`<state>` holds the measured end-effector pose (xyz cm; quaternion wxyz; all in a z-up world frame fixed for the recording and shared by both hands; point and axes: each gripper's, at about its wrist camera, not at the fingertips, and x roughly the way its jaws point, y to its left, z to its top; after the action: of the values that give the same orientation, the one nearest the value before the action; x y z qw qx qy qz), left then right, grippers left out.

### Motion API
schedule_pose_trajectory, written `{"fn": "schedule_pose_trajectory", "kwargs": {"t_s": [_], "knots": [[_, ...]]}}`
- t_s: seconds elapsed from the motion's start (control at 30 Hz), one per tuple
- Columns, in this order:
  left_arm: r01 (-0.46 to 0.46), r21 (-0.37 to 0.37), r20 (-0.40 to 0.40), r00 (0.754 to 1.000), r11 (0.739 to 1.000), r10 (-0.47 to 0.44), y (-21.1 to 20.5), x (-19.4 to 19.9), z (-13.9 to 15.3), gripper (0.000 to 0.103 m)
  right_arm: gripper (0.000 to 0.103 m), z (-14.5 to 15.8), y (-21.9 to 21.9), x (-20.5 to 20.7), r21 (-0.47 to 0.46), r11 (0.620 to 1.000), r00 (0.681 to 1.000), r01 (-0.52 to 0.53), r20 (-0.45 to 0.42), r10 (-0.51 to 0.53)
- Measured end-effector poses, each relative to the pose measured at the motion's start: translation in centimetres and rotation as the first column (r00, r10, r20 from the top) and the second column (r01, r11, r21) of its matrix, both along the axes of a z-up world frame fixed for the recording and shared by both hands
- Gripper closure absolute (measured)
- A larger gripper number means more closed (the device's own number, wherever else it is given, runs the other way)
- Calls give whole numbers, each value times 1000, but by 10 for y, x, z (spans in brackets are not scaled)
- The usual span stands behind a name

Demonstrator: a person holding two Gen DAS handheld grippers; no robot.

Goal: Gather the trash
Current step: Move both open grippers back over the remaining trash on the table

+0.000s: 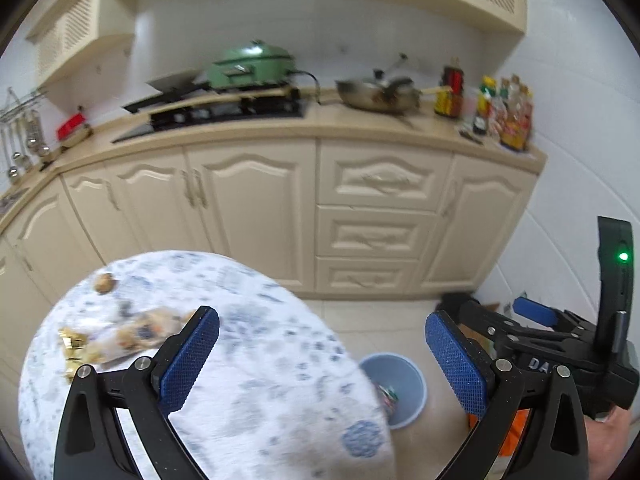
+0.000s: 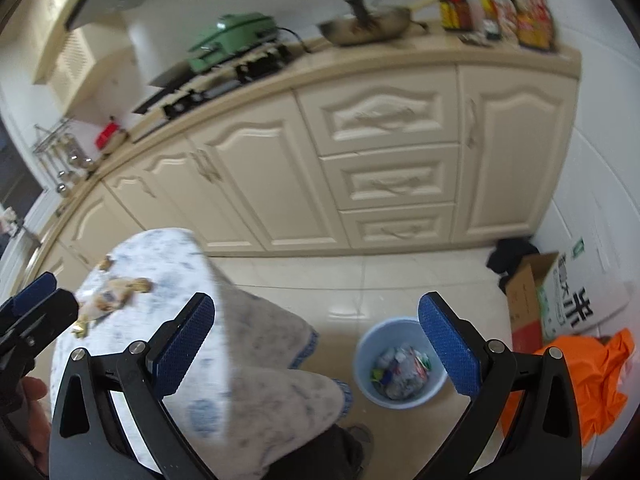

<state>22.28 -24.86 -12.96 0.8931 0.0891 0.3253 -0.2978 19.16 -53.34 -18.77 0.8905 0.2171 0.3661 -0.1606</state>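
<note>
- The trash still to be collected is a loose heap of crumpled wrappers and brownish scraps [image 1: 120,336] with a few gold foil pieces [image 1: 74,350], lying on the far-left part of the round tabletop [image 1: 256,360], which wears a white cloth with a blue floral print.
- One small brown scrap [image 1: 105,282] sits apart from the heap, near the tabletop's far edge.
- A pale blue round plastic waste bin [image 2: 400,364] stands on the cream tiled floor [image 2: 380,276] just beside the tabletop, with crumpled wrappers and plastic already inside.
- The left gripper [image 1: 322,360] hangs above the tabletop's near edge, its blue-padded jaws spread wide with nothing between them.
- The right gripper [image 2: 316,346] hovers above the bin and the cloth's hanging edge, jaws likewise released and empty.
- An orange plastic bag [image 2: 592,384] and an open cardboard box [image 2: 532,292] lie on the floor to the right of the bin.
- Beyond, cream cabinets [image 1: 360,208] carry a green lidded cooker [image 1: 252,66], a steel wok [image 1: 376,96] and bottles [image 1: 508,116].
</note>
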Motion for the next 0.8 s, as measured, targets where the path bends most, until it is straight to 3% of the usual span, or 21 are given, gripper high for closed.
{"fn": "schedule_pose_trajectory", "kwargs": {"t_s": [0.4, 0.8], "knots": [[-173, -86, 80, 980, 981, 180, 121, -49, 30, 1, 0, 56, 107, 23, -84, 976, 974, -198, 92, 206], [-358, -145, 98, 923, 922, 373, 216, -92, 37, 1, 0, 79, 211, 44, -185, 898, 901, -399, 103, 422]]}}
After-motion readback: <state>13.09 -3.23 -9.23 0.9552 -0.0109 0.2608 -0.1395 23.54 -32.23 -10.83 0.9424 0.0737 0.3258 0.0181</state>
